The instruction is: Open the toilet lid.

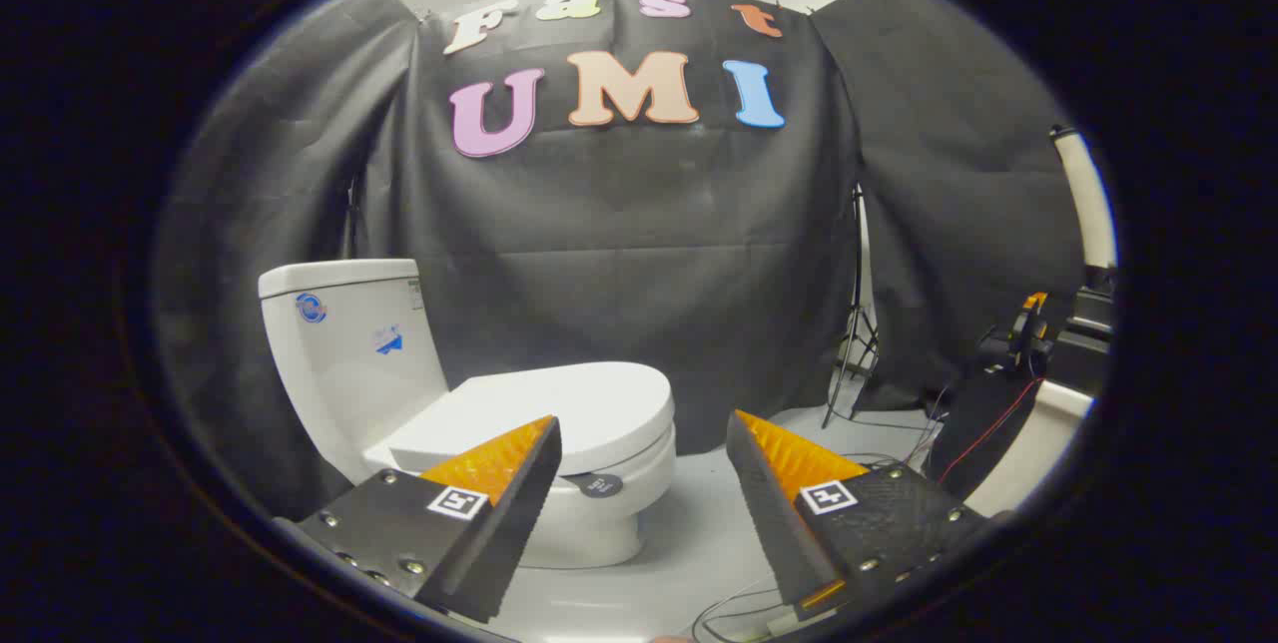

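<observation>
A white toilet [599,513] stands on the pale floor ahead of me and to the left, its tank [349,353] against the black cloth wall. The lid [559,408] lies flat down on the seat, its rounded front end pointing right. My gripper [644,428] is open, fingers spread wide with nothing between them. The left fingertip [534,448] overlaps the near edge of the lid in the view, apart from it and nearer to me. The right finger [774,478] hangs over bare floor to the right of the bowl.
A light stand tripod [857,343] rises by the cloth at the right. Black equipment with red and dark cables [998,393] sits at the far right, and loose cables [739,608] trail on the floor under the right finger. Open floor [699,513] lies beside the bowl.
</observation>
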Demonstrator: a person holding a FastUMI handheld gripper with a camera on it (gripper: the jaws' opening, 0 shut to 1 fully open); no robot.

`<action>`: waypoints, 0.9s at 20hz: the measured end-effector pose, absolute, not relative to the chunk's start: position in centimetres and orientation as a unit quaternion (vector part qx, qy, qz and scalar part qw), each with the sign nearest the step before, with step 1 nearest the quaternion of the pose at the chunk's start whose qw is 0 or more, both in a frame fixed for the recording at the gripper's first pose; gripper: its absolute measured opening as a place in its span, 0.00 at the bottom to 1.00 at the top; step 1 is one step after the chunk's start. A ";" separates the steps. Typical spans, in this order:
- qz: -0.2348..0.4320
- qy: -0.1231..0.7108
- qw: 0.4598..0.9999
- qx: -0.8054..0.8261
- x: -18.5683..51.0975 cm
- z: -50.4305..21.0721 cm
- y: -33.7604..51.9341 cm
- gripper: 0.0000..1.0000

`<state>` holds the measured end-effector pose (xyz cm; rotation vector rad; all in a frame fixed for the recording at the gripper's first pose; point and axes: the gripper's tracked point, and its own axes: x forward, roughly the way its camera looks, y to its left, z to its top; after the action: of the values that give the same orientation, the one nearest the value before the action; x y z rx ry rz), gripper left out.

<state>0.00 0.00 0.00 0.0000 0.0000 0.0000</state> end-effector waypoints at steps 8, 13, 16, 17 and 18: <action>0.009 0.013 1.000 0.006 2.0 -1.7 1.3 0.98; 0.002 0.024 1.000 0.019 3.1 -2.5 1.2 0.98; 0.004 0.029 0.999 0.025 3.9 -3.0 1.4 0.98; 0.005 0.031 0.999 0.024 4.1 -3.1 1.4 0.98; 0.006 0.033 0.999 0.025 4.3 -3.2 1.5 0.98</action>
<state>4.28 1.46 -3.19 0.0493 0.0663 0.0120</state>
